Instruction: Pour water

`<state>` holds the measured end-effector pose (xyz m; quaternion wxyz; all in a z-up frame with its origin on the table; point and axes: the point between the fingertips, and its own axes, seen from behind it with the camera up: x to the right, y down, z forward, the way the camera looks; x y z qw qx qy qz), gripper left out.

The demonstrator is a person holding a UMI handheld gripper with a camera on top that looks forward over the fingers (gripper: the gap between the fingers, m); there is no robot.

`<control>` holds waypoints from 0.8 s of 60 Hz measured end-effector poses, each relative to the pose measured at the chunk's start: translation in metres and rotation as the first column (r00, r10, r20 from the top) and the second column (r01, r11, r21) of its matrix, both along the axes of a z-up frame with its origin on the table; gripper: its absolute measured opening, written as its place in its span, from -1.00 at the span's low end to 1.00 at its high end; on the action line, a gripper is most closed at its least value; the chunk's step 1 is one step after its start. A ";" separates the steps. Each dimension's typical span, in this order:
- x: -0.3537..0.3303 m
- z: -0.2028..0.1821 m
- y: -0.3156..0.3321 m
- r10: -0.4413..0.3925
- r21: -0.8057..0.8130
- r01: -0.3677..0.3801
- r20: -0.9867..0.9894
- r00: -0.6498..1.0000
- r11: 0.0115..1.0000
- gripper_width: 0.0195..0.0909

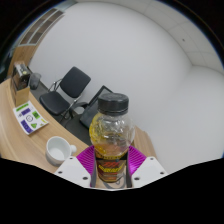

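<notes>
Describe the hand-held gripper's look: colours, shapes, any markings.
Only the front of the hand-held gripper shows. It has two pale grey-white fingers with angular, blocky tips. Each carries a magenta pad on its inner face, ribbed with fine horizontal lines. No cables, markings, sleeve or hand are visible.

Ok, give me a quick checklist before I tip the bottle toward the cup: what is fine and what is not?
1. Tool shut on the clear plastic bottle of yellowish liquid: ok, both pink pads press its lower part.
2. Bottle upright: ok.
3. Dark cap removed: not ok, it is on the neck.
4. White cup within view on the wooden table: ok, standing off to one side of the fingers.
5. Cup empty: cannot tell.
6. Bottle mouth over the cup: not ok, it is beside it.
</notes>
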<state>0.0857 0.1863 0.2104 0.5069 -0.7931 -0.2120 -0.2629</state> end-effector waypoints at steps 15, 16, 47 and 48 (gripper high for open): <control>0.019 -0.043 0.001 -0.074 0.031 0.105 -0.509 0.857 0.994 -0.42; 0.021 -0.049 0.002 -0.082 0.027 0.112 -0.526 0.846 0.993 -0.42; 0.033 -0.132 0.002 -0.163 -0.064 0.163 -0.666 0.728 0.985 0.13; 0.032 -0.134 -0.001 -0.176 -0.083 0.164 -0.673 0.718 0.983 0.33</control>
